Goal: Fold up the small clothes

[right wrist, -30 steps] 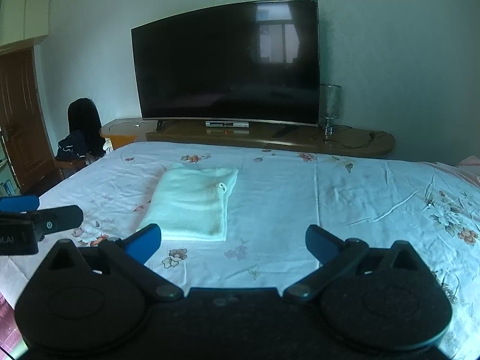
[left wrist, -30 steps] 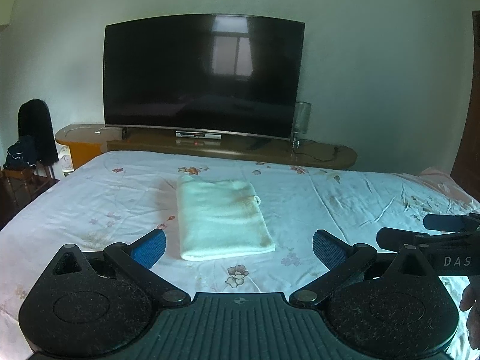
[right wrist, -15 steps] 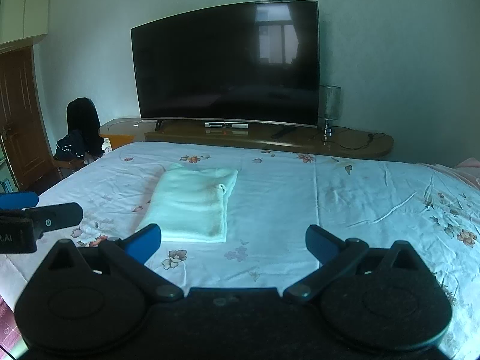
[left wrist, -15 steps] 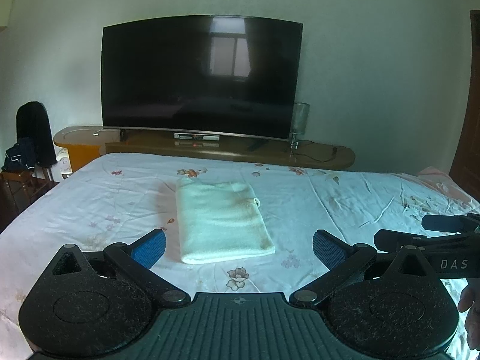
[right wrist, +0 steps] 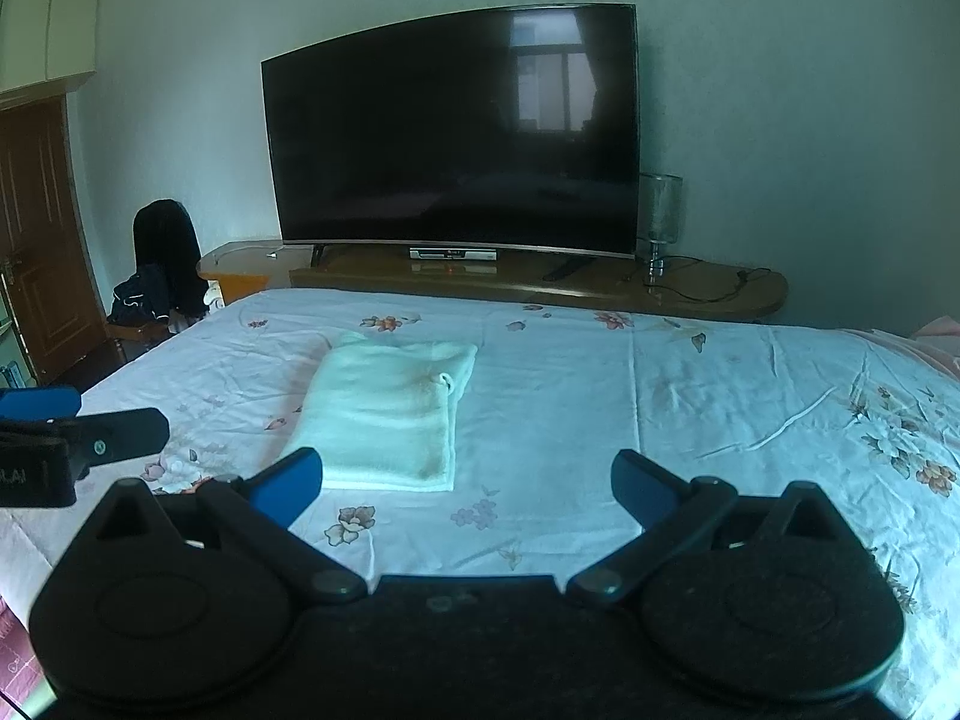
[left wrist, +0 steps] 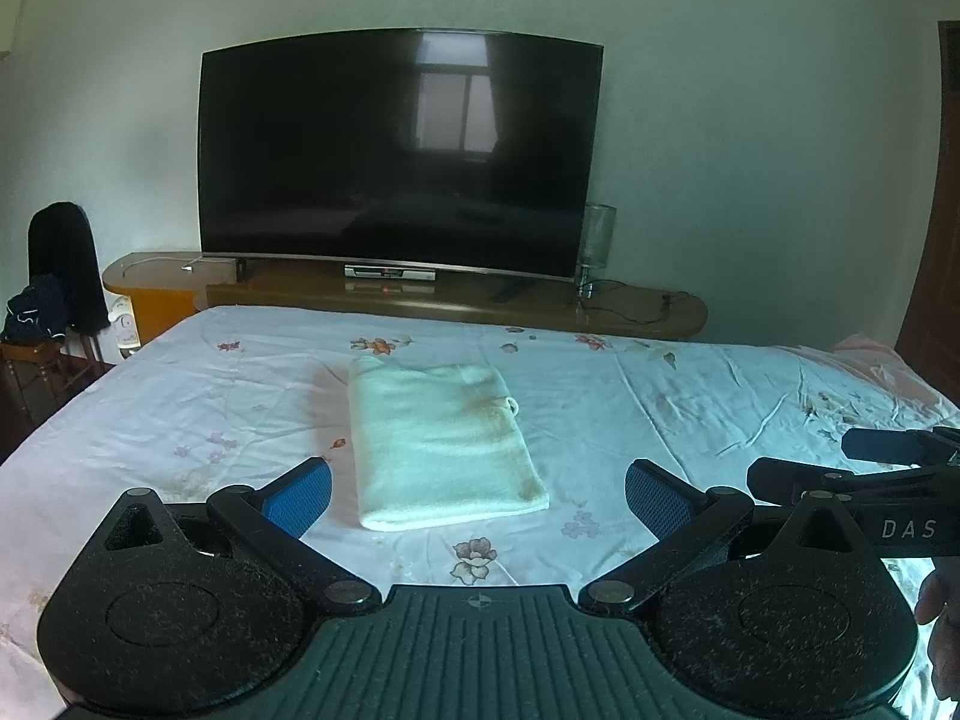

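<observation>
just ahead of gripper (left wrist: pixel 478 495), cloth (left wrist: pixel 441 441)

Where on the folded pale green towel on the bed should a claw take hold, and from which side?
Grip the folded pale green towel at its near right corner, coming from the right: layered open edges and a small loop show there, while the left edge looks like a closed fold.

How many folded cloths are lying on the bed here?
1: a pale folded cloth lies flat on the floral bed sheet, left of centre, ahead of both open grippers. Others may lie out of view.
</observation>
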Motion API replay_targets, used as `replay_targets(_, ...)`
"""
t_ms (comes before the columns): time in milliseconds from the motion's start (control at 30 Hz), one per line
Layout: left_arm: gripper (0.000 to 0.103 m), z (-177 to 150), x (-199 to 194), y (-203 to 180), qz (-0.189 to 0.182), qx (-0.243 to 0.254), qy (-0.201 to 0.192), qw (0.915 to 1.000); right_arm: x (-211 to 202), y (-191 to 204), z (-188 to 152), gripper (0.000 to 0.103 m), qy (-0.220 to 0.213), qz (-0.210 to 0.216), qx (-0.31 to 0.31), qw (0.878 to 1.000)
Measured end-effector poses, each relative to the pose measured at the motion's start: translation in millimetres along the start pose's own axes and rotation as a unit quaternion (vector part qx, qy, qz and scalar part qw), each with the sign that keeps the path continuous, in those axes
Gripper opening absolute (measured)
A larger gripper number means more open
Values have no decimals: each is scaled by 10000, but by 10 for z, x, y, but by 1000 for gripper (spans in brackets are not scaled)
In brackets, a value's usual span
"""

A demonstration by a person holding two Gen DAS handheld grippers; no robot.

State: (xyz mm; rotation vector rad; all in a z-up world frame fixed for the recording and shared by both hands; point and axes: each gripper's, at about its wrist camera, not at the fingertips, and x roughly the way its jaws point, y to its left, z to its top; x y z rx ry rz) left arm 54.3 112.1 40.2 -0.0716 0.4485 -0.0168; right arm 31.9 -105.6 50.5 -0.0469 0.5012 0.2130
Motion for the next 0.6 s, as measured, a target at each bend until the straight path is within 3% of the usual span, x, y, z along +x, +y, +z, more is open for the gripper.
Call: replay_targets(600, 103, 19, 1, 52, -47, 21, -116, 9999, 12, 65, 29, 103, -71, 22, -42, 10000)
